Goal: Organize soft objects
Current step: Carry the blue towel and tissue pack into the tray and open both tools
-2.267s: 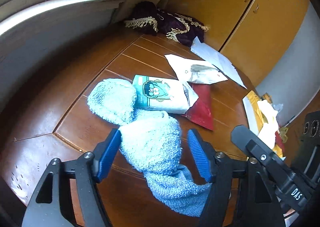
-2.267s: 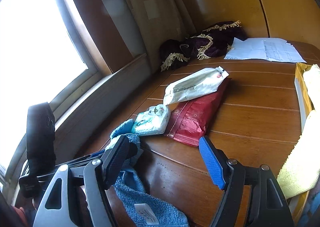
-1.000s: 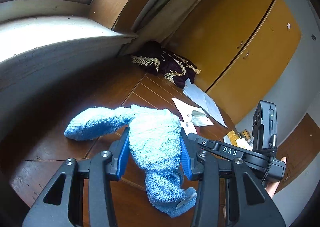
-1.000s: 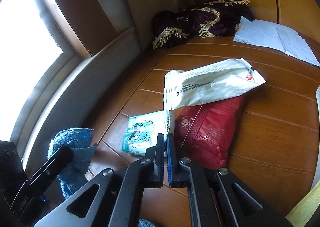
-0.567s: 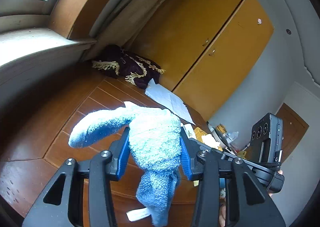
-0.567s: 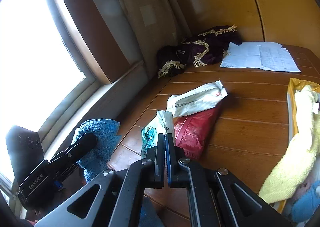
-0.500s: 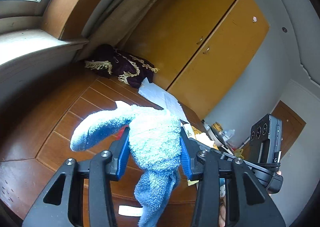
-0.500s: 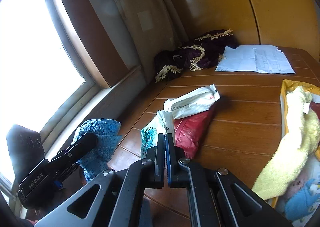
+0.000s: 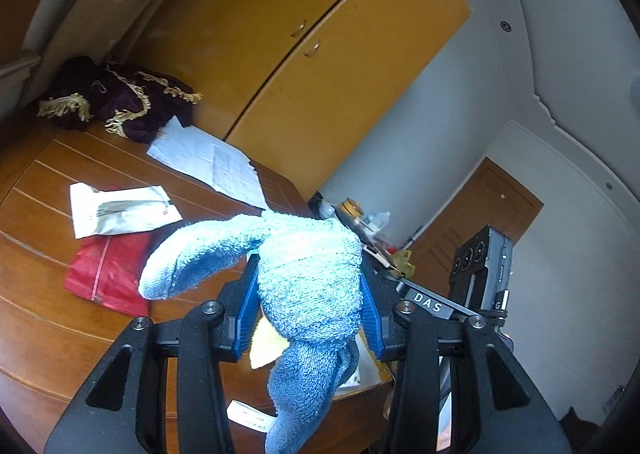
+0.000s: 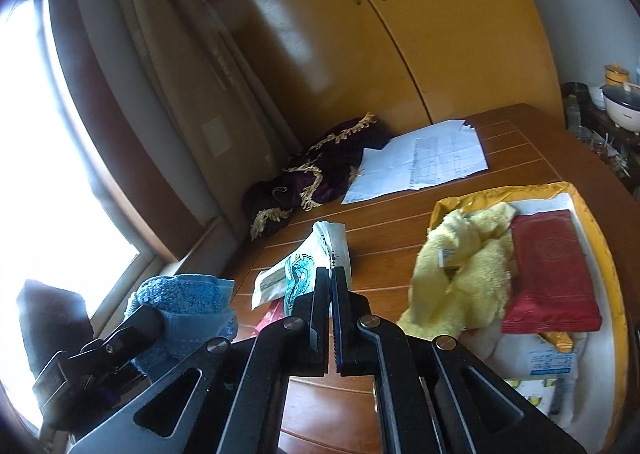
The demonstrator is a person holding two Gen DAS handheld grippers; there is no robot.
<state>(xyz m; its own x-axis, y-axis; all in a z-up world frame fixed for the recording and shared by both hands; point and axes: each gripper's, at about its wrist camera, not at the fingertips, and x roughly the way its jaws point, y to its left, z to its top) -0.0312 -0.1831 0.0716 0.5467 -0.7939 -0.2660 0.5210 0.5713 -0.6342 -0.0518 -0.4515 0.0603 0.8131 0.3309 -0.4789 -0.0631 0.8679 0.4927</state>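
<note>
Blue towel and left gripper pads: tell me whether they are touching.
Touching. The left wrist view shows the blue towel squeezed between both blue pads of the left gripper, bulging above them.

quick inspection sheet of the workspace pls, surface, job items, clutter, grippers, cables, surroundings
surface: brown wooden table, grooved boards.
job's things: blue towel clamped in the left gripper, off the table; tissue pack pinched in the right gripper; yellow tray holds a yellow towel and a red packet.
clutter: white pouch lying over a red pouch; papers; purple fringed cloth.
grippers: both shut on their items.
cables: nothing seen.
surroundings: yellow cupboard doors, window, curtain, side shelf with jars.
</note>
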